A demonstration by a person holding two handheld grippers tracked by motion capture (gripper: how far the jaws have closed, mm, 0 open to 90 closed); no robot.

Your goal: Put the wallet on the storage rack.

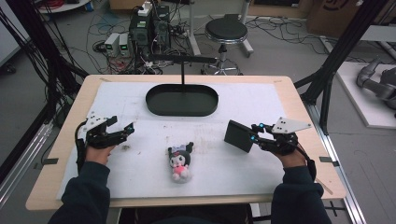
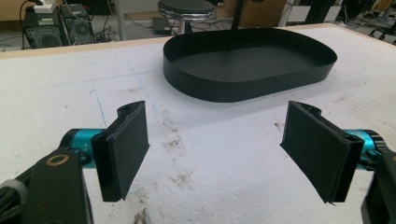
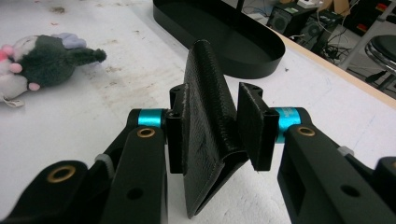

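A black folded wallet (image 1: 239,136) stands tilted at the table's right with my right gripper (image 1: 256,132) shut on it. In the right gripper view the wallet (image 3: 205,116) sits between the two pads of that gripper (image 3: 215,100); its leaves spread apart toward the camera and touch both pads. My left gripper (image 1: 122,123) hovers at the table's left, open with nothing between its fingers (image 2: 123,149). A small dark plush doll (image 1: 180,161) with a pink body lies on the white mat between the two hands, apart from both; its head (image 3: 42,60) shows at the left of the right gripper view.
A black oval tray (image 1: 182,109) sits at the back middle of the mat, bare inside, with a thin black T-shaped stand (image 1: 183,70) rising from it. The tray wall (image 2: 252,88) lies ahead of the left gripper. A stool (image 1: 226,32) and cables are beyond the table.
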